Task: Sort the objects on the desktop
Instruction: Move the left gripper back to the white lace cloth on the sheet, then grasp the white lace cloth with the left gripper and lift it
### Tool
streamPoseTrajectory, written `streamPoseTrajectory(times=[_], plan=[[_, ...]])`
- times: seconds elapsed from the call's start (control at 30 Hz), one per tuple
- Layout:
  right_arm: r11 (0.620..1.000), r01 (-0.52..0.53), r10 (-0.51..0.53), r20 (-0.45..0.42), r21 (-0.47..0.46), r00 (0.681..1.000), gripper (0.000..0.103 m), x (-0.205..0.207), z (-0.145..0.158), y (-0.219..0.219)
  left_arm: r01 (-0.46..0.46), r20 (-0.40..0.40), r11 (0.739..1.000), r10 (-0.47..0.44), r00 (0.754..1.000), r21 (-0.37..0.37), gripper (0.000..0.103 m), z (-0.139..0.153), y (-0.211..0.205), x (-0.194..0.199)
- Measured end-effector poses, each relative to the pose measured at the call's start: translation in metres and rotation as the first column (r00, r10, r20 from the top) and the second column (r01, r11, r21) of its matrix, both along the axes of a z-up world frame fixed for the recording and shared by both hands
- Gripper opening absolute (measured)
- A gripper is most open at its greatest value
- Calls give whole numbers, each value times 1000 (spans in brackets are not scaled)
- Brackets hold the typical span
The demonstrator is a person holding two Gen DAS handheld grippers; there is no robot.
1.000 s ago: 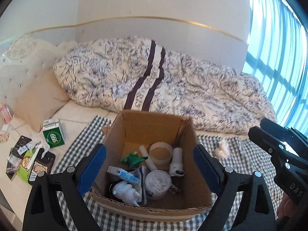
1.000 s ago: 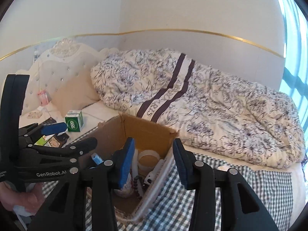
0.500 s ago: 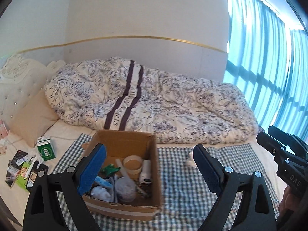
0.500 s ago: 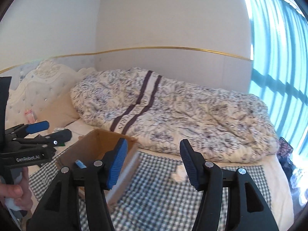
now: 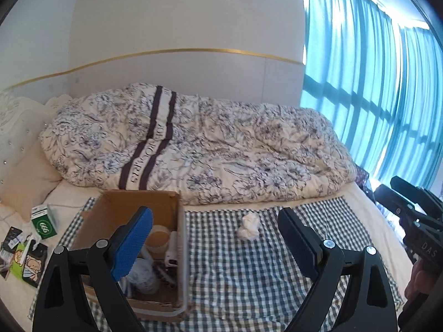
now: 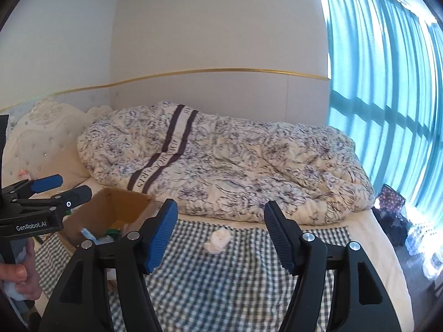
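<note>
Blue pads of the left tool [image 5: 214, 238] stand wide apart with nothing between them and nothing touching them. The right tool [image 6: 220, 235] has its jaws opening, a clear gap between the pads, and it too grips nothing. Each tool hangs above the checked cloth [image 5: 249, 271] spread over the near part of the bed.

A crumpled white tissue [image 5: 248, 225] lies alone on the cloth, well apart from both tools and a little to the right of the cardboard box [image 5: 110, 213]. It is a small, wrinkled wad, pale against the dark checks. The box sits open at the cloth's left end; inside it a roll of tape [image 5: 157, 237], a white bottle and other small items are packed together, partly hidden behind the left tool's pad.

Left of the box, on the bare sheet, stand a green and white carton [image 5: 44, 222] and a few flat packets. A flowered quilt [image 5: 207, 144] is heaped behind the cloth.
</note>
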State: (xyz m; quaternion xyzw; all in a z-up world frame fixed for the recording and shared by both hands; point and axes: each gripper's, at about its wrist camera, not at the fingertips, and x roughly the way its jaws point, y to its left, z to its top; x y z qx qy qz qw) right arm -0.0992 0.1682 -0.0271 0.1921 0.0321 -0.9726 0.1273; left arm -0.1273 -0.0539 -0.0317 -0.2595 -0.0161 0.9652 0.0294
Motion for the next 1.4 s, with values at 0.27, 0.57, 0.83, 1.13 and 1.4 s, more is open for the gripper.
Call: streamPoseTrajectory(times=[0.27,0.57,0.83,1.13,1.4], plan=[[999,29,-31,66,27,997,65,-38,-35,25,49,83,999,-48,995,-10,94,-45,34,-50],[999,46,-50,157,27,986,65,-90,-90,48,75,187,997,-75,979,7,94,-115,65,-115],[997,66,-71,243,28,967,65,-133,-146,64,71,268,996,-81,960,47,94,-188,90,-175],[998,59,-66,307,31,950,65,-166,-200,71,33,353,998,-51,934,56,89,-266,105,-231],[997,63,-71,353,34,933,65,-181,-235,73,35,379,997,-57,924,65,51,-284,105,-244]])
